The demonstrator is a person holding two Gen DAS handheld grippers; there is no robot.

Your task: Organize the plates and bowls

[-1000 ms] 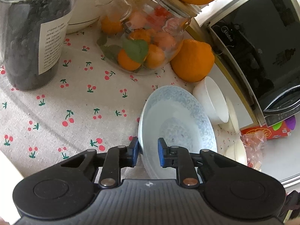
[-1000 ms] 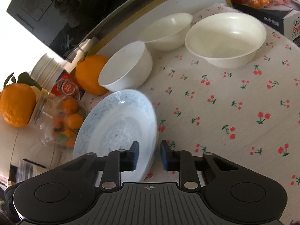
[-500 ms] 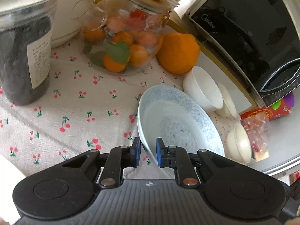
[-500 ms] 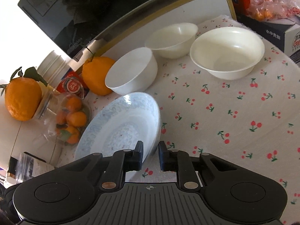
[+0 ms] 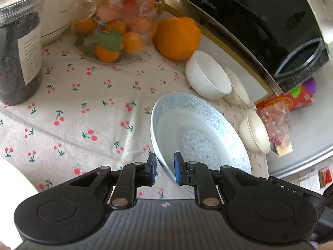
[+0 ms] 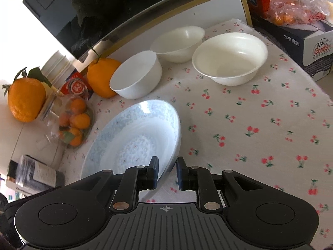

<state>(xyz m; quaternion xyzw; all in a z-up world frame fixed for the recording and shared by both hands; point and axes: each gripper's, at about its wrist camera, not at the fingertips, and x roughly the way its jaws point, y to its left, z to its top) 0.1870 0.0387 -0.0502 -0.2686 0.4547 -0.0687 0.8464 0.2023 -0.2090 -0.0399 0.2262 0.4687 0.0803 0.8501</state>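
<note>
1. Plate – pale blue, round, deep, ceramic w/ scroll pattern [image 5: 199, 133] [image 6: 135, 137] – is tilted, gripped at two opposite rim spots over the cherry-print cream tablecloth [image 5: 83, 112] [image 6: 249, 129].
2. Left gripper [image 5: 164, 167]: jaws narrow, blue pads pinching the plate's near rim, one pad outside, one inside the dish.
3. Right gripper [image 6: 167, 171]: jaws narrow too, clamped on the rim at the plate's other side.
4. Just beyond the plate: small white ceramic bowl [image 5: 208, 77] [image 6: 137, 77], upright on the cloth, close to the plate's far edge but apart from it.
5. Next along: cream shallow bowl [image 5: 237, 87] [image 6: 177, 41], near the white one; whether they touch, can't tell.
6. Wide cream bowl [image 5: 256, 131] [image 6: 229, 58] sits beside that, upright, apart from the plate.
7. Big orange citrus fruit [image 5: 177, 39] [image 6: 102, 75] just behind the white bowl.
8. Clear glass jar of small oranges [image 5: 116, 27] [image 6: 72, 123] further left; second big citrus w/ leaves [image 6: 26, 100] on its lid.
9. Clear plastic jar of dark contents w/ white label [image 5: 18, 48] at left edge of left wrist view.
10. Black glossy appliance [image 5: 260, 20] along the back.
</note>
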